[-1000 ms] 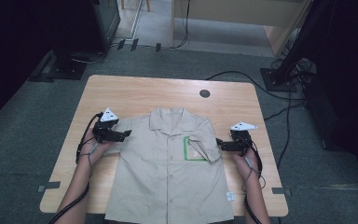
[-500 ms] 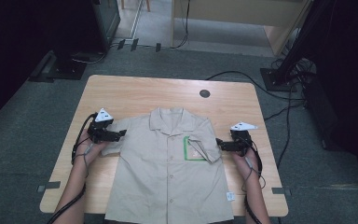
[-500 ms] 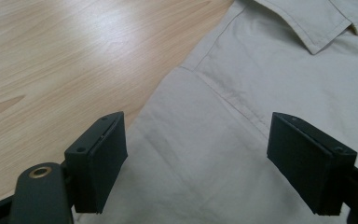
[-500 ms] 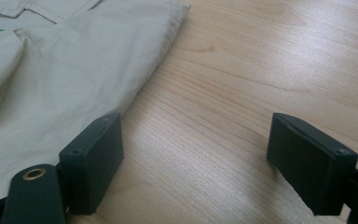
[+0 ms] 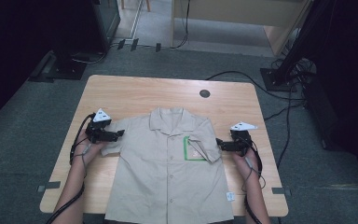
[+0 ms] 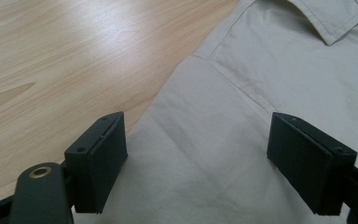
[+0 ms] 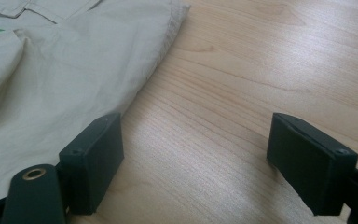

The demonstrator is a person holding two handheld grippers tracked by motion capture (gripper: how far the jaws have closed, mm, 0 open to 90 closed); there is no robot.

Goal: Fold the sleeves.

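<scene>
Since the earlier frames our left gripper (image 5: 116,134) has slid up and inward from the table edge onto the left sleeve (image 5: 114,140) of the shirt (image 5: 168,172), while our right gripper (image 5: 220,143) has barely shifted.

From the high view, we see the beige shirt lying flat, front up, collar away from us, in the middle of the wooden table (image 5: 135,93). Its right sleeve (image 5: 204,148) is already folded in over the green-edged chest pocket (image 5: 189,150). Our right gripper sits just beside that fold.

Along the left gripper view, our jaws stand wide apart with nothing between them but the sleeve cloth (image 6: 200,154) lying beneath; they grip nothing yet.

Along the right gripper view, the jaws are likewise spread wide and empty, hovering over bare wood, with the shirt's edge (image 7: 158,60) near the left jaw.

We judge the step in hand to be folding the left sleeve to match the right. Next we should lower the left jaws, pinch the sleeve near its hem, and carry it across the chest.
</scene>
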